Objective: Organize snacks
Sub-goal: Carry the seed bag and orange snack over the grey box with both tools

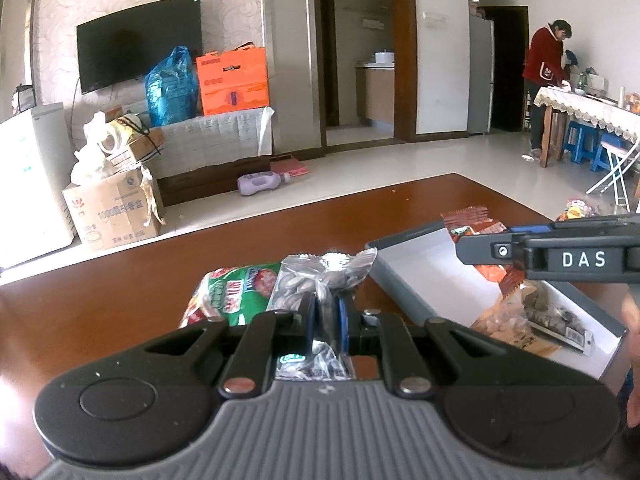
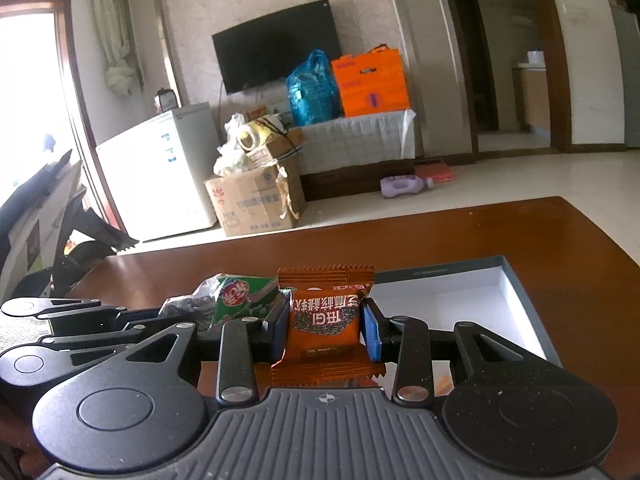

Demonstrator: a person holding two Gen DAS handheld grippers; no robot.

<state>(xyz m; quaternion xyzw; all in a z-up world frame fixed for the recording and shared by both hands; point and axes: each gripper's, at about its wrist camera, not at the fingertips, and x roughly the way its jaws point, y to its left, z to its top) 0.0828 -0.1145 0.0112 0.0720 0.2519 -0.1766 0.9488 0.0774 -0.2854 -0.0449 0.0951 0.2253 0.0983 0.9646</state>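
a glossy reddish-brown wooden table (image 1: 120,292) fills the foreground, its polished top throwing back pale window light, and beyond its far edge runs a shiny cream tiled floor (image 1: 400,156). on the table lies a shallow grey cardboard box with a white inside (image 1: 424,280), holding a few snack packets at its near end; in the right wrist view its far end is bare white. the left tongs (image 1: 326,312) are pinched nearly shut on a clear crinkled packet of dark seeds (image 1: 320,276), with a green and red snack bag (image 1: 232,292) lying on the table just behind it. the right tongs (image 2: 326,328) stand partly apart, their blue pads pressing both sides of an orange foil snack packet (image 2: 326,312) held up beside the box. against the far wall, papered in a pale swirl pattern, hangs a dark flat television (image 1: 140,40) above a low cabinet draped in white cloth (image 1: 216,140), which carries a blue plastic bag (image 1: 172,88) and an orange carton (image 1: 232,80). brown cardboard boxes (image 1: 112,208) are stacked beside a small white fridge (image 2: 160,168), and a lilac bottle (image 1: 260,182) lies on the floor. far off to the right, a person in a red top (image 1: 546,60) stands at a cloth-covered dining table (image 1: 592,108).
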